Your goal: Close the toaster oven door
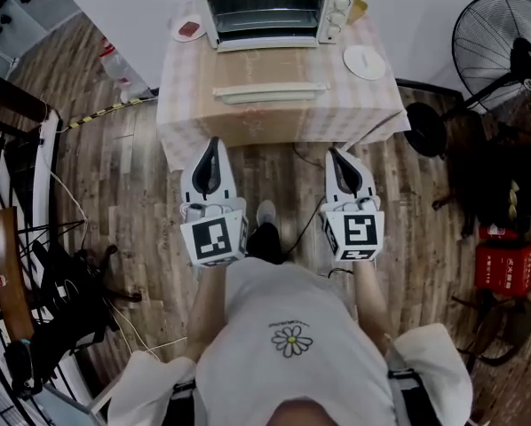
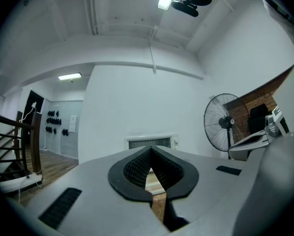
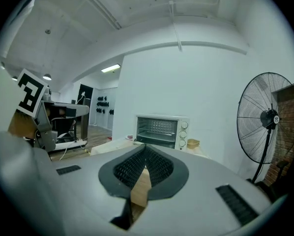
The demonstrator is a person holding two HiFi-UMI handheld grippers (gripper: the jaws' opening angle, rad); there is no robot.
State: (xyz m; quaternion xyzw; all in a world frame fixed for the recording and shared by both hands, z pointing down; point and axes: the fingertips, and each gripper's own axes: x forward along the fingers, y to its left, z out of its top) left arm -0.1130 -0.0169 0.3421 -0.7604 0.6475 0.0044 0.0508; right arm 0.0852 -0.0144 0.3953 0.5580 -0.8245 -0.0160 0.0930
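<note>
Toaster oven (image 1: 274,11), back edge of table (image 1: 372,105): door (image 1: 265,69) down, open. Left gripper (image 1: 214,143), right gripper (image 1: 335,153): jaws together, empty.

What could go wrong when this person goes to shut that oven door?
The door lies flat open, and the left hand-held gripper and right hand-held gripper have narrow, shut tips; one might slip off the handle and let the door drop back. The white plate sits near the door's right corner, so a wide swing could knock it. A hard push might slide the toaster oven on the tablecloth.
</note>
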